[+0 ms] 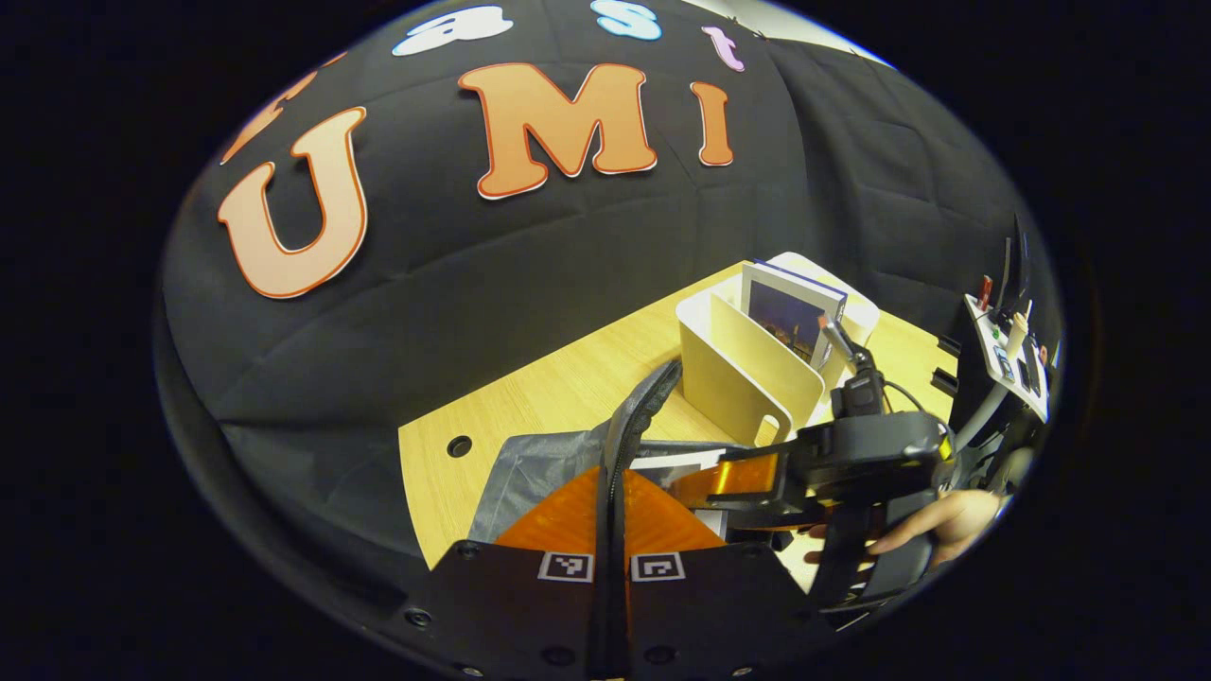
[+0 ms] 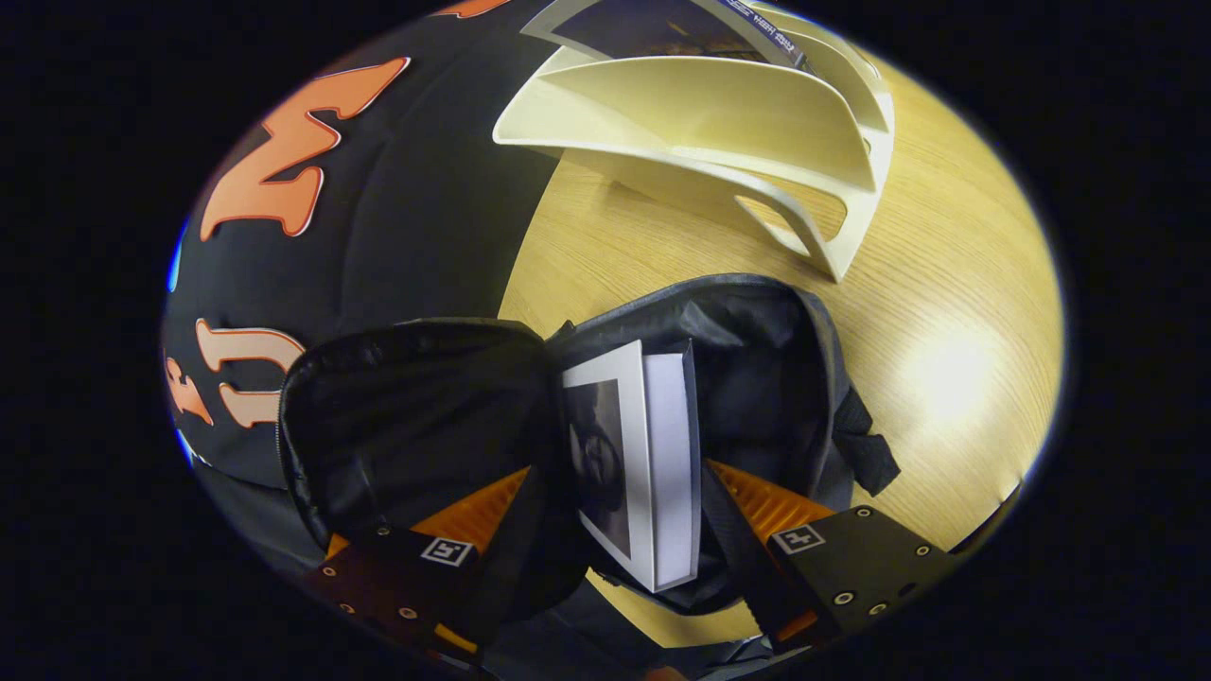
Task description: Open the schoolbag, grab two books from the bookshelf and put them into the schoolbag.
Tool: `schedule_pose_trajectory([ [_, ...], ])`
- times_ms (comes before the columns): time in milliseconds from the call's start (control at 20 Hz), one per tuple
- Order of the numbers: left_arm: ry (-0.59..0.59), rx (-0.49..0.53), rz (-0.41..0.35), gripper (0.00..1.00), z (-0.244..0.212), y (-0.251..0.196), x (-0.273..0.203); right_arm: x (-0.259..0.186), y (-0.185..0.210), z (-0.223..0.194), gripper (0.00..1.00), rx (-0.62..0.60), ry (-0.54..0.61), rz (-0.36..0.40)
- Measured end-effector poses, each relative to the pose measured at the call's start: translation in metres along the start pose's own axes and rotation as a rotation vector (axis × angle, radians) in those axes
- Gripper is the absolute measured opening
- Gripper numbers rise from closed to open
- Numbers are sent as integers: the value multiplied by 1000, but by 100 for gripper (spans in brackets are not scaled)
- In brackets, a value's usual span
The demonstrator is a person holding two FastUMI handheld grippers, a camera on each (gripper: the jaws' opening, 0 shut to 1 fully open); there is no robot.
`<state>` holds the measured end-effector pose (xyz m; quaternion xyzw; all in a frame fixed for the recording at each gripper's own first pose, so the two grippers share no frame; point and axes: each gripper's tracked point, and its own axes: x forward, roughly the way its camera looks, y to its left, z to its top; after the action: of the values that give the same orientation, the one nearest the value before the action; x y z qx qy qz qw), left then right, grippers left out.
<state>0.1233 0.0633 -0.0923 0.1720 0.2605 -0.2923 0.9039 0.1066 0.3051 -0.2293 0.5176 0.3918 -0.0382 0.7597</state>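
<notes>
Wooden table [image 2: 946,312] holds cream bookshelf [image 2: 719,123] with one book [image 1: 790,317] left. Bag [image 2: 757,378] lies open, second book [image 2: 643,463] inside. Left gripper [image 1: 612,530] pinches bag's zipper edge; right gripper [image 2: 615,530] straddles second book, grip unclear.

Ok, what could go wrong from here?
The book sits partway inside the schoolbag, between the fingers of the right gripper; it could snag on the folded flap. The left gripper pinches the schoolbag's rim; if that slips, the mouth may close. The bookshelf stands close and could get bumped.
</notes>
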Motion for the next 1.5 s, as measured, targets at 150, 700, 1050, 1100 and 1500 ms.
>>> schedule_pose_trajectory([
  [150, 1, -25, -9, 0, -7, -2, -3, -27, 0, 16, 98, -28, -28, 24],
  [700, -12, -101, -24, 1, -12, 1, 1, -158, -19, 104, 98, -275, -211, -31],
  [1050, -1, -130, -31, 0, -16, 4, 5, -216, -10, 164, 98, -608, -248, -176],
  [1100, -1, -123, -29, 0, -16, 5, 5, -221, -9, 169, 98, -654, -244, -198],
  [1500, 17, -121, -9, 1, -19, 16, 10, -225, 28, 222, 98, -908, -181, -359],
])
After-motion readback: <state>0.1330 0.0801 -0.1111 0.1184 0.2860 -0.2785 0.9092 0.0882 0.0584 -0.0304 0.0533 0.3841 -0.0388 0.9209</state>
